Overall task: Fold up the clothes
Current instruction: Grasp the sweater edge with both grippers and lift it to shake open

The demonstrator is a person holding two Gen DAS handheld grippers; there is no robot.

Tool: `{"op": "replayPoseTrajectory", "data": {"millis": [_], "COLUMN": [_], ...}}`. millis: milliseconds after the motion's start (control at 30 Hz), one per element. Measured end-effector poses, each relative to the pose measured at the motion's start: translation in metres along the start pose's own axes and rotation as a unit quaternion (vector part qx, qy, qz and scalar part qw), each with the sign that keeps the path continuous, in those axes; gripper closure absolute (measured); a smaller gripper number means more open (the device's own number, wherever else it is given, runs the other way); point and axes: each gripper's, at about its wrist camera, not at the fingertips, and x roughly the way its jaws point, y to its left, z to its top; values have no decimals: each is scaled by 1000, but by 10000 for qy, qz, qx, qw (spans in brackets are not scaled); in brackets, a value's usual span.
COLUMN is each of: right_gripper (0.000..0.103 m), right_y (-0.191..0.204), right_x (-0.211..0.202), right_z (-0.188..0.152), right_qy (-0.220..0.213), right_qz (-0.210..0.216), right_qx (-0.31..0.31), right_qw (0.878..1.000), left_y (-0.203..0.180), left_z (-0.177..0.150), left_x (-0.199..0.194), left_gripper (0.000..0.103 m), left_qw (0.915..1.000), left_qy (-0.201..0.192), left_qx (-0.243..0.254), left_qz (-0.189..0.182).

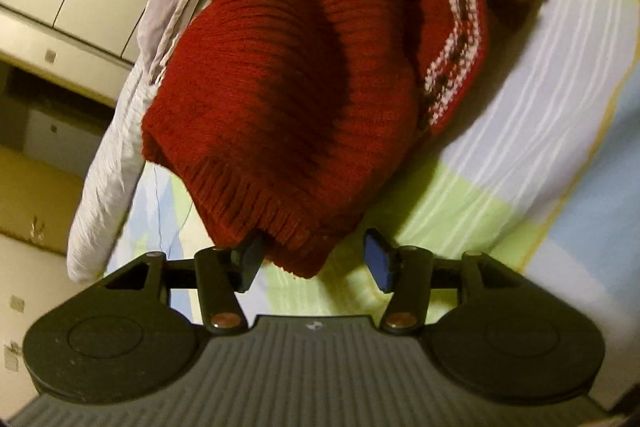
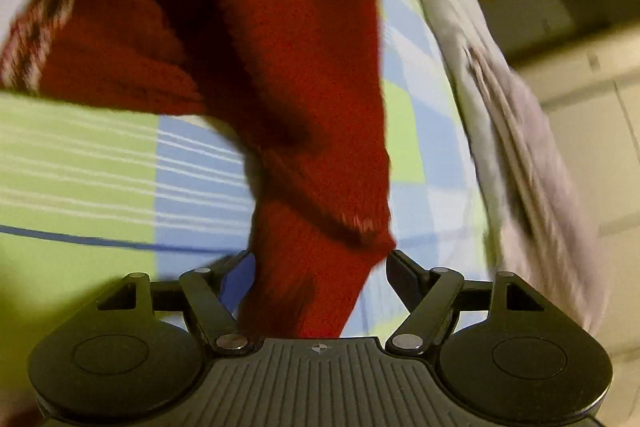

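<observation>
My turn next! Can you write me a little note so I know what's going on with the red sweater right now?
Left gripper: open, sweater hem between its fingers, not pinched.
Right gripper: open, a sweater part hanging between its fingers, not pinched.
Sweater: bunched on the striped bed sheet, patterned band off to one side; grey quilt along the bed's edge.
Done: no neat fold visible yet.
Left: spread it flat, fold sleeves in, fold the body over.

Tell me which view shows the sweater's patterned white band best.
The left wrist view: the patterned band runs sharp and nearly whole along the red sweater, right of the ribbed part. The right wrist view shows only a blurred stretch of the band at its left edge.
</observation>
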Motion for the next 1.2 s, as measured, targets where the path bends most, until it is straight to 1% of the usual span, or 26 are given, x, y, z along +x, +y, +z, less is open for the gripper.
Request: {"op": "replayPoseTrajectory", "data": {"millis": [33,100,133,167,200,233,267,367,433,500,567,633,733,767,833,933,1000,1067,1133,1200], "right_gripper": [29,29,29,29,48,85,86,87,88,89,89,89,89,89,89,89,89,89,89,89], "right_y": [2,1,1,-1,-3,-7,-10,-32,-54,-78,-98,-117,-140,-146,-154,-154,-153,-151,-152,-157], "right_x": [7,19,24,26,28,28,26,9,-6,-25,-52,-82,-129,-144,-179,-242,-281,-319,-355,-387], "right_z": [2,5,6,9,11,14,17,22,22,23,25,27,38,42,59,85,103,119,133,145], "right_qy": [-72,-221,-296,-375,-454,-514,-487,-570,-532,-531,-543,-565,-581,-594,-670,-781,-815,-861,-886,-921], "right_qz": [-56,-184,-239,-246,-229,-97,31,217,183,104,-134,-459,-1029,-1202,-1560,-2098,-2440,-2694,-2944,-3170], "right_qx": [-133,-114,-99,-59,-9,87,191,931,1721,2510,3116,3634,4135,4205,4195,4063,3993,4033,4006,3968], "right_qw": [9999,9995,9992,9990,9987,9986,9986,9938,9835,9665,9486,9288,9028,8974,8917,8859,8800,8703,8631,8565], "left_y": [-2,-3,-2,0,5,14,26,65,103,139,174,210,246,255,271,293,306,315,329,346], "left_z": [-1,-4,-4,-5,-6,-6,-6,-4,-3,2,7,11,18,23,27,21,10,0,-6,-7], "left_x": [3,8,11,13,15,15,13,8,2,-4,-8,-12,-24,-31,-46,-77,-108,-141,-174,-197], "left_gripper": [52,55,68,85,92,92,93,94,94,95,96,96,97,97,97,97,97,97,97,97], "left_qw": [10000,9997,9996,9995,9996,9996,9992,9949,9883,9804,9715,9607,9456,9413,9321,9188,9083,9014,8939,8866], "left_qy": [-65,-168,-211,-237,-227,-230,-250,-316,-435,-696,-1006,-1411,-1988,-2136,-2404,-2644,-2785,-2919,-3080,-3256], "left_qx": [55,138,167,169,93,-38,-223,-805,-1342,-1735,-2056,-2328,-2540,-2582,-2687,-2921,-3116,-3197,-3255,-3285], "left_qz": [39,85,102,113,111,145,240,509,587,616,609,539,427,395,351,261,154,112,77,66]}}
